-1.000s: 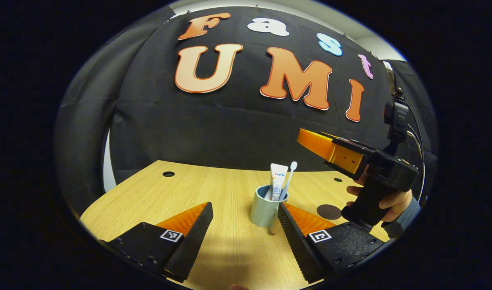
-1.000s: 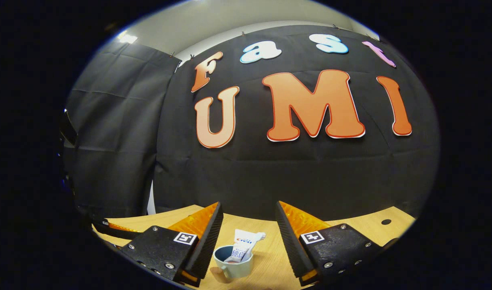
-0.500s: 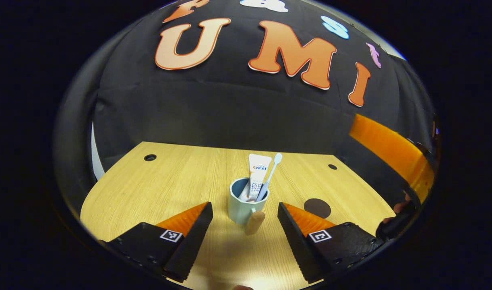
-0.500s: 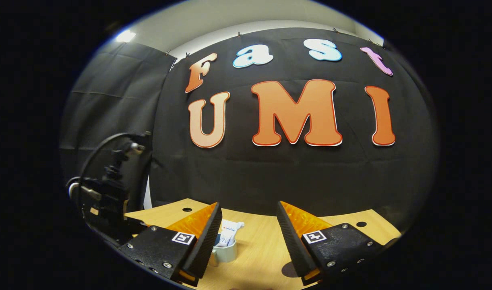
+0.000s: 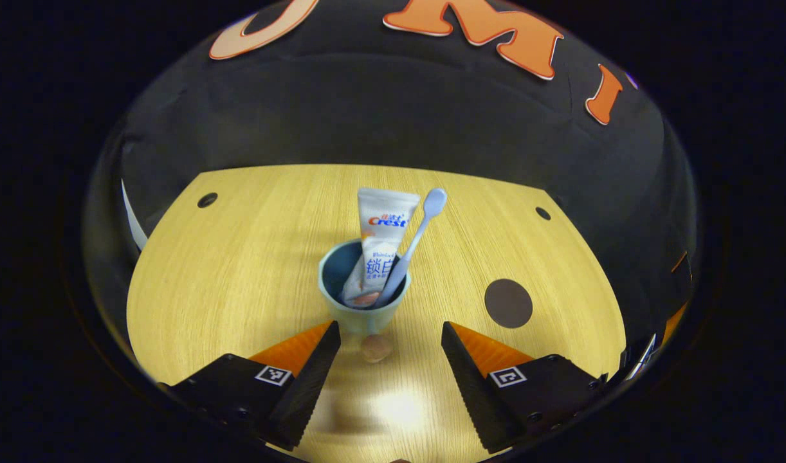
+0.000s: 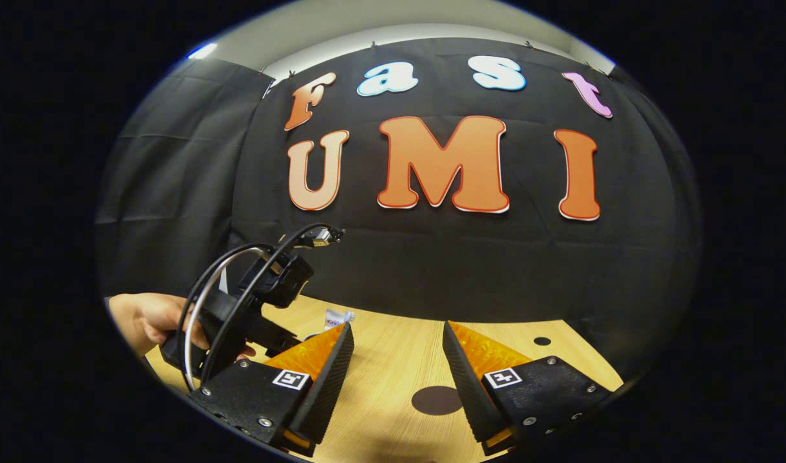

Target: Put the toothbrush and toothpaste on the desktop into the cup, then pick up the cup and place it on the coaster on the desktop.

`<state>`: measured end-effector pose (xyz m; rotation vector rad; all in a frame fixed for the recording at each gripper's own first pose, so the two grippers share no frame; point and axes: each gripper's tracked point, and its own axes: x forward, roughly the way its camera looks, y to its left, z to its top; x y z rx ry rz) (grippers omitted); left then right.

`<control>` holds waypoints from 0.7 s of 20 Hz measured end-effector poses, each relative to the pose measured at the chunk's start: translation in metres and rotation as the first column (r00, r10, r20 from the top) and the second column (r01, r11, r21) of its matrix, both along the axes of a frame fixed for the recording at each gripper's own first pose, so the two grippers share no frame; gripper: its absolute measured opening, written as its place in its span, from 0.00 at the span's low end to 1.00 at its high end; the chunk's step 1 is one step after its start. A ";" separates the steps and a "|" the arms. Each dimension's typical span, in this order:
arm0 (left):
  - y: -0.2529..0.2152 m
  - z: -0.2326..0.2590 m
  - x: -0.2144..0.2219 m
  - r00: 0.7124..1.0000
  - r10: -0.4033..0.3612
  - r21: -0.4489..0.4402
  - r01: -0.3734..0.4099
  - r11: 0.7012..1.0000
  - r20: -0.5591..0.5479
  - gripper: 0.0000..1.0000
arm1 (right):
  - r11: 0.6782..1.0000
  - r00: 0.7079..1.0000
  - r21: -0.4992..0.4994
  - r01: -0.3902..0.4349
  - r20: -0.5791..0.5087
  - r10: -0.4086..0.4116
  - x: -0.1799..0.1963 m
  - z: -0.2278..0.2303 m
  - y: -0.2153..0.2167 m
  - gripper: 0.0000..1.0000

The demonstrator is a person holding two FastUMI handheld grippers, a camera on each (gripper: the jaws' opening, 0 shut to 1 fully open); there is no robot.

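In the right gripper view, the white toothpaste tube [image 6: 337,317] shows just its top; the rest is hidden behind the left gripper's black body [image 6: 238,315]. The hand [image 6: 150,319] holding it is cut at the edge.

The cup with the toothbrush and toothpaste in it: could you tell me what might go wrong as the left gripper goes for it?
1. The toothpaste and toothbrush lean out over the cup rim; a tilted lift could tip them out.
2. The open left gripper faces the handle; clamping there may be unsteady.
3. The coaster lies apart, so the carry could miss it.
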<state>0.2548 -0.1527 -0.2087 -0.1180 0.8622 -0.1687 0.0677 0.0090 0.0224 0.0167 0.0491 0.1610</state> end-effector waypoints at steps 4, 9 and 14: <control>0.003 -0.010 0.003 0.996 -0.003 0.077 0.009 0.997 -0.089 0.96 | 1.000 0.999 -0.009 -0.015 -0.028 0.015 -0.016 -0.012 -0.007 0.84; 0.011 -0.018 0.005 0.979 -0.020 0.120 0.045 0.992 -0.201 0.85 | 0.997 0.995 -0.014 -0.074 -0.064 0.073 -0.040 -0.033 0.003 0.84; 0.025 -0.036 0.010 0.967 0.006 0.190 0.044 0.981 -0.255 0.64 | 0.993 0.990 -0.033 -0.110 -0.095 0.107 -0.062 -0.050 0.012 0.85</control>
